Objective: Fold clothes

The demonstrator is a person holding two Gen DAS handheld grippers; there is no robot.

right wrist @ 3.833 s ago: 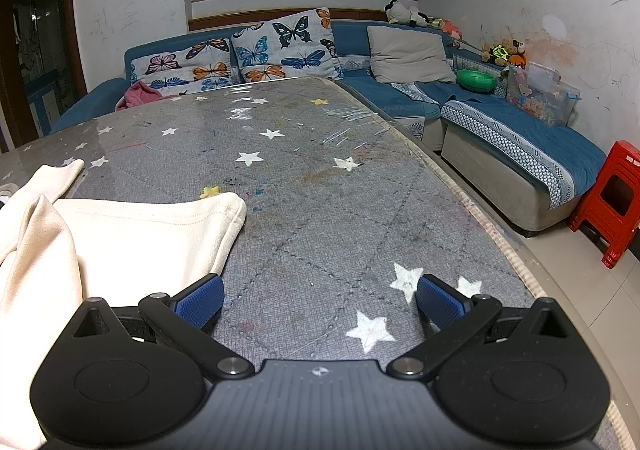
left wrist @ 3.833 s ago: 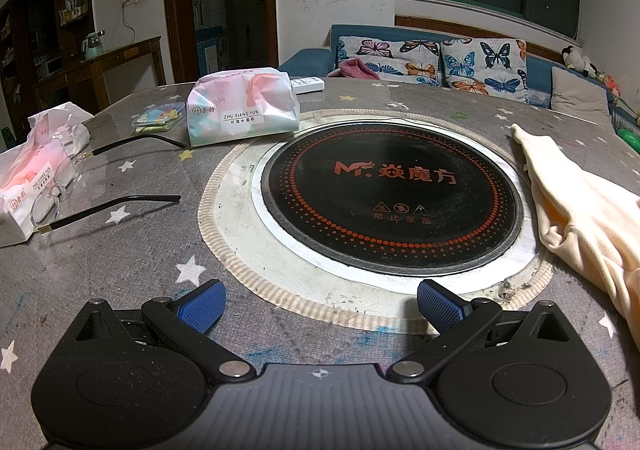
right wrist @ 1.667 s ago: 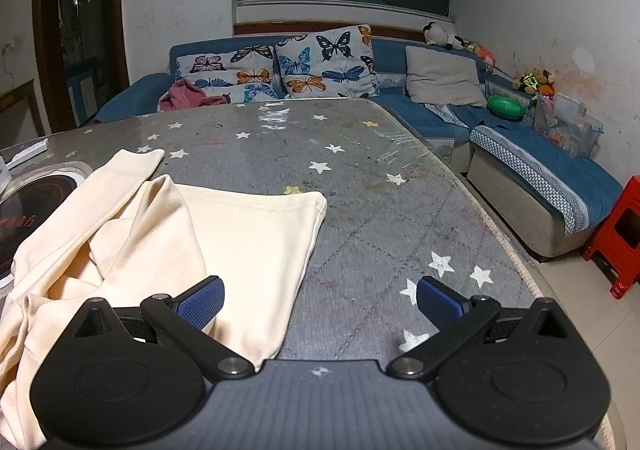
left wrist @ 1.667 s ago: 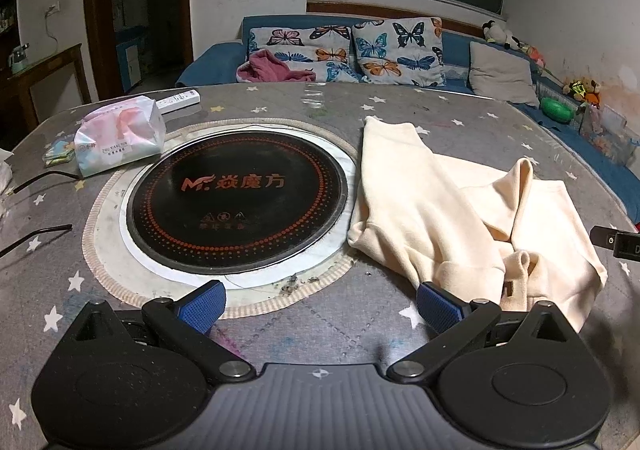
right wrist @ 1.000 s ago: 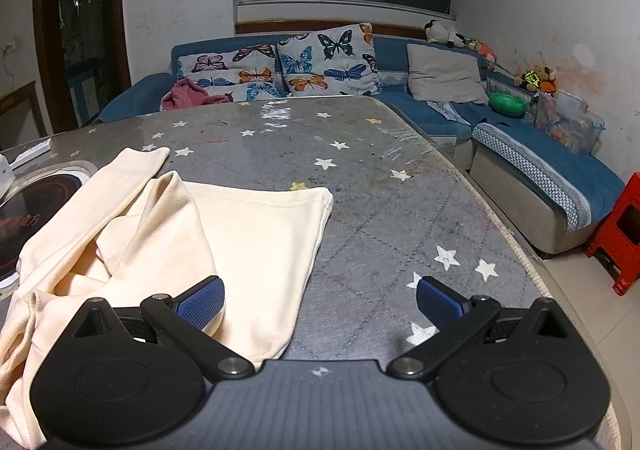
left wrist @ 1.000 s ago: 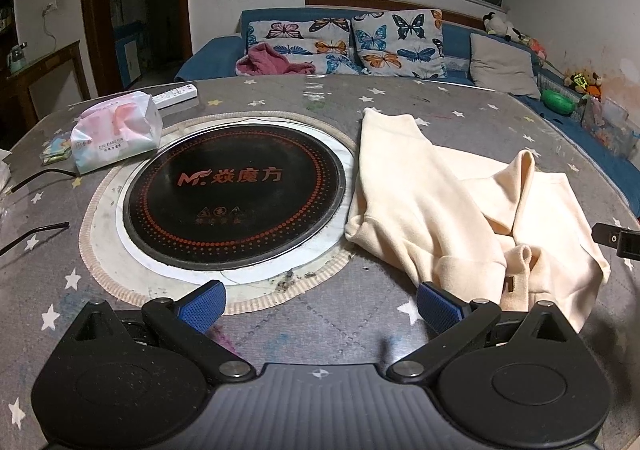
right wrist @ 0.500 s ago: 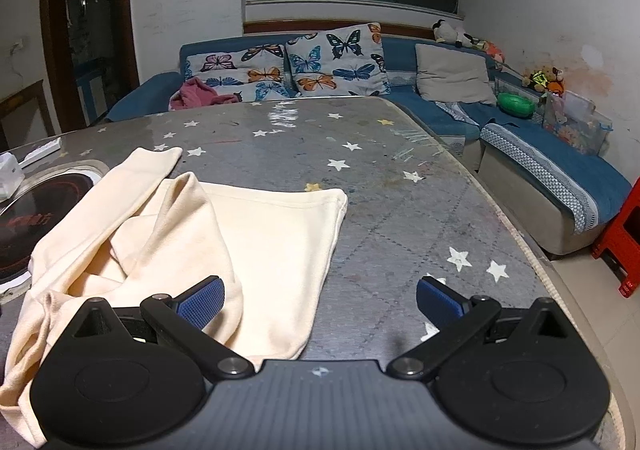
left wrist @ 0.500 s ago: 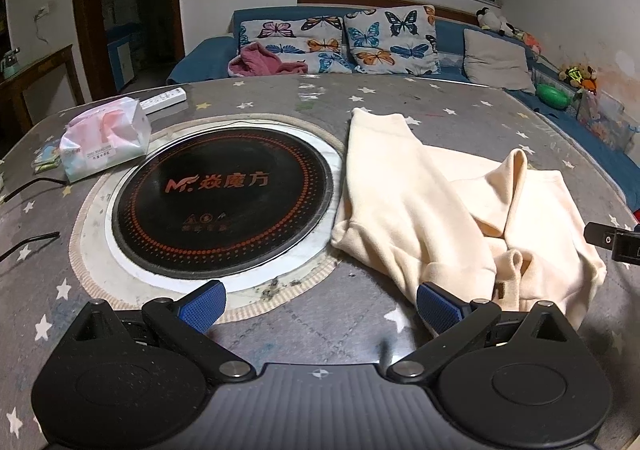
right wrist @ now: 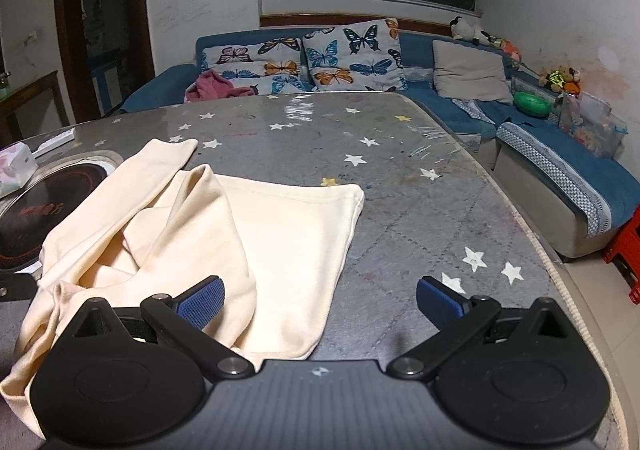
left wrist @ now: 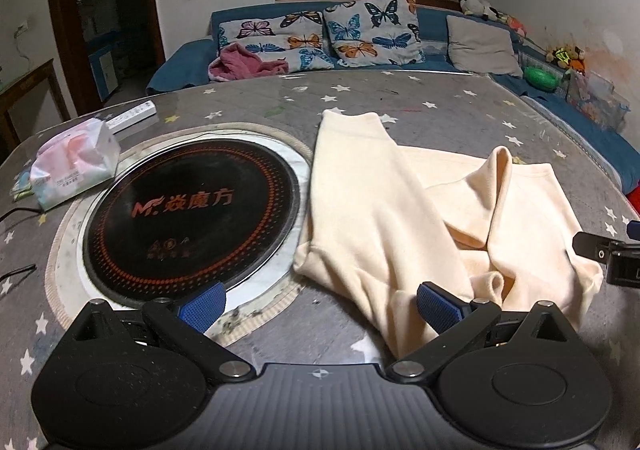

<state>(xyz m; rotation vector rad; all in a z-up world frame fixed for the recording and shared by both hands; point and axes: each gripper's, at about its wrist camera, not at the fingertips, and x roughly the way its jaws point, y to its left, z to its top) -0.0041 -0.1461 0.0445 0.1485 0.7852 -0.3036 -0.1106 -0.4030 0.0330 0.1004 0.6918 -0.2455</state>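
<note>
A cream garment [left wrist: 400,217] lies crumpled on the grey star-patterned table [left wrist: 440,117], right of the round cooktop. It also shows in the right wrist view [right wrist: 240,234], at left and centre. My left gripper [left wrist: 320,300] is open and empty above the table's near edge, its right finger over the garment's near hem. My right gripper [right wrist: 318,298] is open and empty, its left finger over the garment's near edge. The right gripper's tip shows at the right edge of the left wrist view [left wrist: 608,254].
A black round cooktop [left wrist: 192,209] is set in the table at left. A tissue pack [left wrist: 74,165] and a white remote [left wrist: 132,115] lie beyond it. A blue sofa with butterfly cushions [left wrist: 320,33] runs behind and along the right. A red stool [right wrist: 628,246] stands right.
Both grippers have moved slightly nearer the garment, and the views have shifted right. The garment has not moved. Both grippers stay open.
</note>
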